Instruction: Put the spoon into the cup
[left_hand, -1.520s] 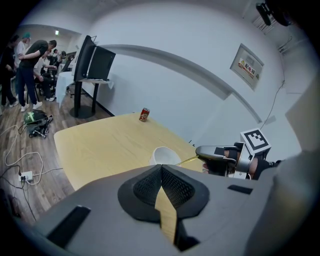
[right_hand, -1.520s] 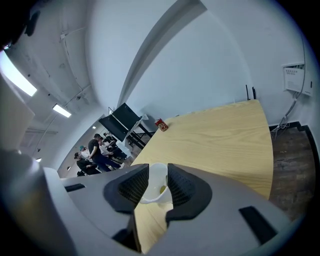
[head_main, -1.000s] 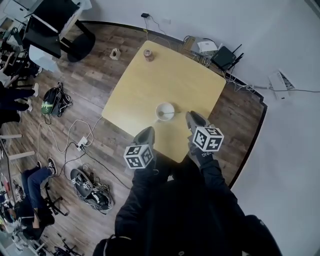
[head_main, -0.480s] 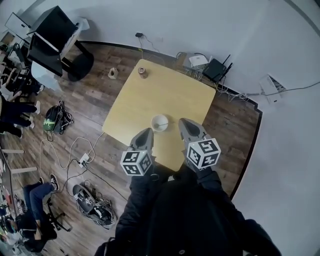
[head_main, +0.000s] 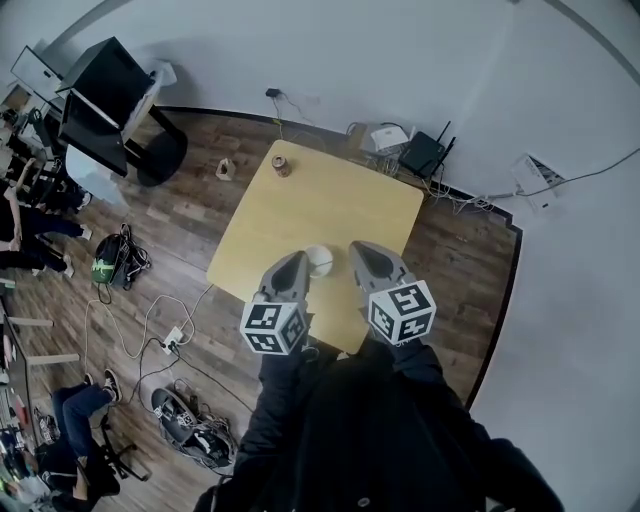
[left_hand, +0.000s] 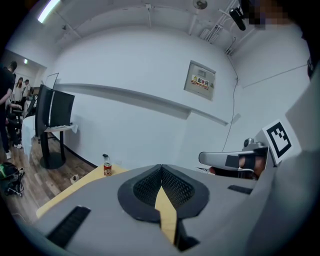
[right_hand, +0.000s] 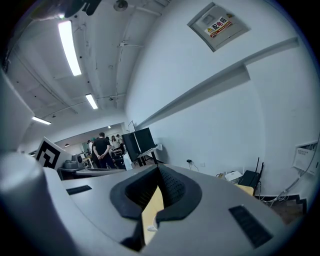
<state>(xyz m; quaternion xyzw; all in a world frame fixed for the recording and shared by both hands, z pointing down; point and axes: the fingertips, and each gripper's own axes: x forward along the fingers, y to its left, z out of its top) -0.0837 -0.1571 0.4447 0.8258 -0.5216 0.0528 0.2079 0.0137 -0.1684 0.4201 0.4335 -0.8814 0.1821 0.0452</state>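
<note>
— Wooden table: where was your cup?
— Near its front edge, between your left gripper and right gripper. I couldn't make out the spoon.
— And the claws?
— Both clenched, holding nothing.

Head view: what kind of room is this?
Probably an office or lab workroom: a small wooden table, a router with cables along the wall, and a large black screen on a stand.
</note>
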